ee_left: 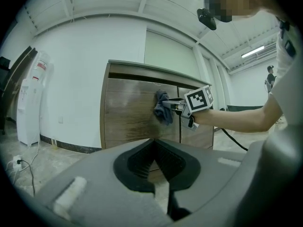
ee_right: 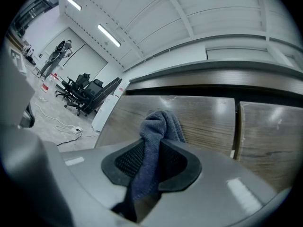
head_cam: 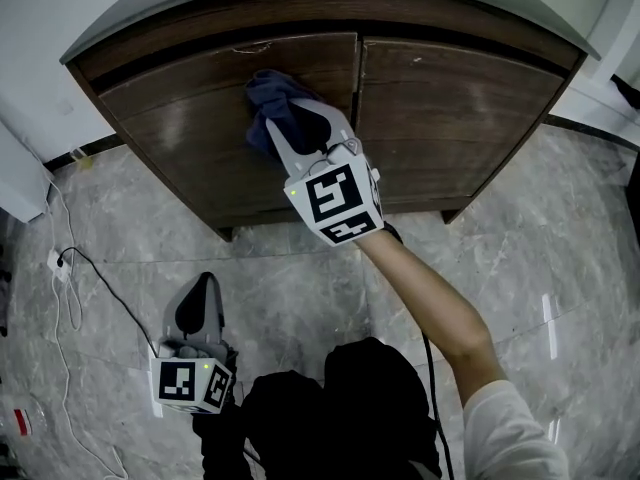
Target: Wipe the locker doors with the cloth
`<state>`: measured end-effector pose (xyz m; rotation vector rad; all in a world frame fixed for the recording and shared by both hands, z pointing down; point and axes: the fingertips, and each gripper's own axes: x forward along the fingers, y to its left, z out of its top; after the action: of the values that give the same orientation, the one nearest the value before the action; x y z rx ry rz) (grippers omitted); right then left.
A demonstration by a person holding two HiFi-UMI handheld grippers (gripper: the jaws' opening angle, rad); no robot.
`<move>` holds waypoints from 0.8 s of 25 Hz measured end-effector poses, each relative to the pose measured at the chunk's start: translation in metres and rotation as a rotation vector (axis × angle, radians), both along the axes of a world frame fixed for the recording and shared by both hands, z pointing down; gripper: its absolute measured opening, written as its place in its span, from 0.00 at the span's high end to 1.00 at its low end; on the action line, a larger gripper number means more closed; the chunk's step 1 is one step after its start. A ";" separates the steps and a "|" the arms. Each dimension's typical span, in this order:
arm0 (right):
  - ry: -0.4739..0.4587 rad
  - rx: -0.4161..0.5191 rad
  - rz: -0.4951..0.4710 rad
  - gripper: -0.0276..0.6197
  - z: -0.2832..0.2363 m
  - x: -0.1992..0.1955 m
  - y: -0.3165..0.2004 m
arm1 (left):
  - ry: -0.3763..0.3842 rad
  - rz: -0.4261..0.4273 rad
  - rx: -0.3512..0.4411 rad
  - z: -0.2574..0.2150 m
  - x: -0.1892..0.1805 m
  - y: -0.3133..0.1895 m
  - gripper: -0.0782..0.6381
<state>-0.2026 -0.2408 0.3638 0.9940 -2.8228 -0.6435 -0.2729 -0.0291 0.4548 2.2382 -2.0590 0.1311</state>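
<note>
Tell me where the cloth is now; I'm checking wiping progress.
In the head view, the cloth sits in the right gripper, against the left locker door's upper right corner.

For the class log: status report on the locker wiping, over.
Right claw shut on cloth. Cloth against left locker door. Left claw shut, empty, low. Nothing blocking.

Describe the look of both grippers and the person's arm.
The left claw and right claw are pale grey shells with black ribbed pads. Each carries a white cube printed with black square markers. The right arm wears a white sleeve above the elbow; a black cable runs beside it.
</note>
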 end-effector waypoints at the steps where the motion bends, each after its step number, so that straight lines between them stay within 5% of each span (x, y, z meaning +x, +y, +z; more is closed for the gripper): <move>1: 0.001 0.006 0.002 0.81 -0.001 0.005 -0.001 | -0.002 0.005 0.001 0.000 0.004 -0.001 0.89; 20: -0.004 0.008 0.089 0.81 -0.002 0.087 -0.021 | -0.025 0.043 -0.010 -0.004 0.047 -0.011 0.89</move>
<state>-0.1158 -0.2621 0.3622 1.1170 -2.7629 -0.6447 -0.2259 -0.0400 0.4511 2.2877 -2.0186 0.1736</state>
